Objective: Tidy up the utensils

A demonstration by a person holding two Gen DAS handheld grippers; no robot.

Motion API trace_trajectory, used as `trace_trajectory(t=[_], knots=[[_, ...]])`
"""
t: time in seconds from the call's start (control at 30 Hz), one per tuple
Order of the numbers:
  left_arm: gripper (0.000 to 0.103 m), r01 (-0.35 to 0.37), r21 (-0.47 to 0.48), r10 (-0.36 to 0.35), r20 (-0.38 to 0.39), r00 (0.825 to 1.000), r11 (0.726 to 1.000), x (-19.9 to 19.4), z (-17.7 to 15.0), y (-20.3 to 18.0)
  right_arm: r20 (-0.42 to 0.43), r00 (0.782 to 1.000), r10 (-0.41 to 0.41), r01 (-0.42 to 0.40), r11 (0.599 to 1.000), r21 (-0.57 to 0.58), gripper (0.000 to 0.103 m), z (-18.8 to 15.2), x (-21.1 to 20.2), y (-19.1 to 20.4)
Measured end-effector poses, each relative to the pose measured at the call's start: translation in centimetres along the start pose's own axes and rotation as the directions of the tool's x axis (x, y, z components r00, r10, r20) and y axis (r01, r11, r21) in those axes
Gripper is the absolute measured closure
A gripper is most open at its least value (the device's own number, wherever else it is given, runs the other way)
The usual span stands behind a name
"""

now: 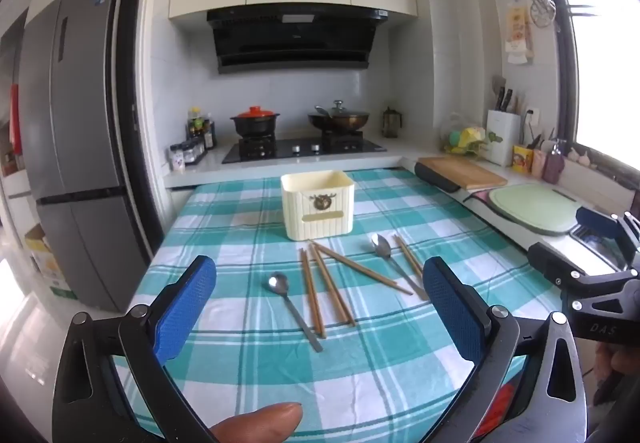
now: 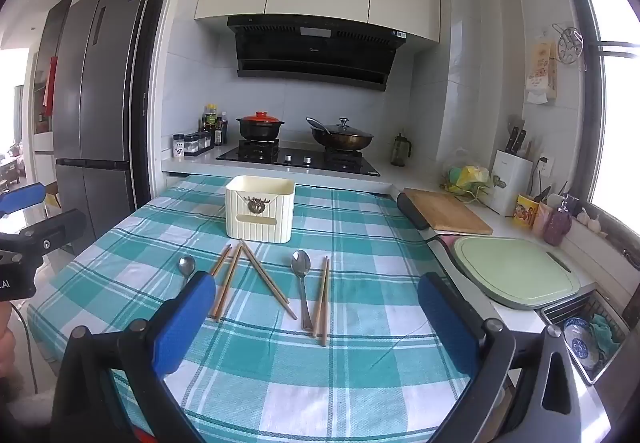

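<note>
Nearest the lens in the left wrist view: a thumb tip [image 1: 260, 421] at the bottom edge, then the left gripper [image 1: 320, 309] with its blue-padded fingers [image 1: 186, 307] wide apart and empty. The right gripper [image 2: 316, 317] is likewise spread, nothing between its fingers [image 2: 184, 321]. Both hover above the near edge of the bench [image 2: 360, 383], which carries a teal checked cloth.

Task items: a cream utensil holder [image 1: 318, 205] stands upright toward the far edge, apparently empty as far as its rim shows. In front of it, loose on the cloth, lie a left spoon [image 1: 294, 307], a right spoon [image 2: 303, 283], and several wooden chopsticks: a left group [image 1: 320, 289], a diagonal pair [image 2: 266, 281] crossing toward the centre, and a right pair [image 2: 322, 301] just beside the right spoon's handle. Nothing has been stowed; the task appears to be at its start.

Risks noted:
- The chopsticks lie flat, thin and touching one another. Closing on one is likely to drag or roll its neighbours, or pinch two unevenly so one slips out in transit.
- The right spoon and right pair are nearly touching; a grasp on either may catch the other.
- The cloth is loose; fingers pressed down hard could bunch it and shift every item.
- The holder looks light. A long utensil pushed in at an angle could tip it or slide it toward the far edge.
- Both grippers working the centre at once could collide.
</note>
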State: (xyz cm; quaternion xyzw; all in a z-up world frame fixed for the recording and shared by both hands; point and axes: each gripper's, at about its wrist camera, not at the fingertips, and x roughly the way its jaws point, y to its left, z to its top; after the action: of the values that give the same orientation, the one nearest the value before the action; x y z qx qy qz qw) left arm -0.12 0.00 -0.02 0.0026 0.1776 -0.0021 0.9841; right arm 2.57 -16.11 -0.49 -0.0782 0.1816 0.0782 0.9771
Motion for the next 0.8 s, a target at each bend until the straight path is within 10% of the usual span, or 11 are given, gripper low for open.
trace_trajectory(t=[0.8], knots=[[0.000,0.021,0.003,-0.021,-0.020,1.000,1.000,0.30,-0.17,-0.30,0.011,1.000,0.006,-0.006,1.000,0.004,0.000,0.19,0.03,0.24]])
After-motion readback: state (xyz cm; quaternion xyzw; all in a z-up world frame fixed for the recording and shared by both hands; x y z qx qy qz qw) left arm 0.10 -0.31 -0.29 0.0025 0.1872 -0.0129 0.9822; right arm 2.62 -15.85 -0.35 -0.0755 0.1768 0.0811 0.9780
